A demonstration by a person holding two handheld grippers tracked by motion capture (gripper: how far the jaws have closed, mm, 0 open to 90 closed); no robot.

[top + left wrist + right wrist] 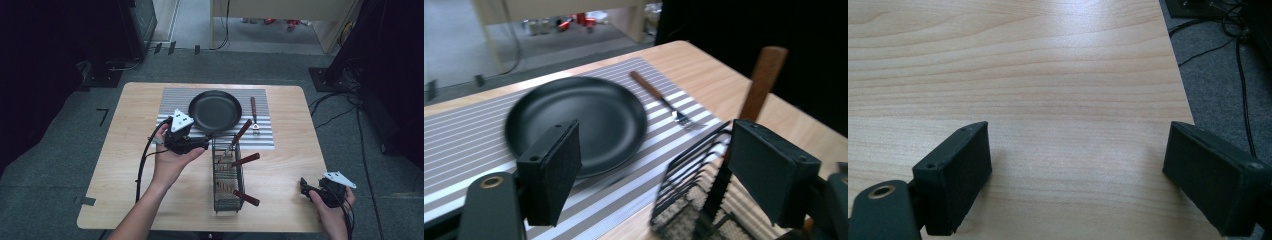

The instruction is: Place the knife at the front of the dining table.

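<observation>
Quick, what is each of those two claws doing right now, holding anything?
Left gripper: open, holding nothing, beside the wire basket.
Right gripper: open, holding nothing, above bare table.

Black pan [215, 111] at frame centre, on grey-and-white striped mat [262, 135]; pale wood-grain bench [280, 175]; brown-handled fork [254, 114]; black wire basket [228, 176].

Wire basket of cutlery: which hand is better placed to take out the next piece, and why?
Left. The left tool hovers open beside the wire basket, near an upright wooden handle. The right tool sits open at the table's near right corner.
</observation>
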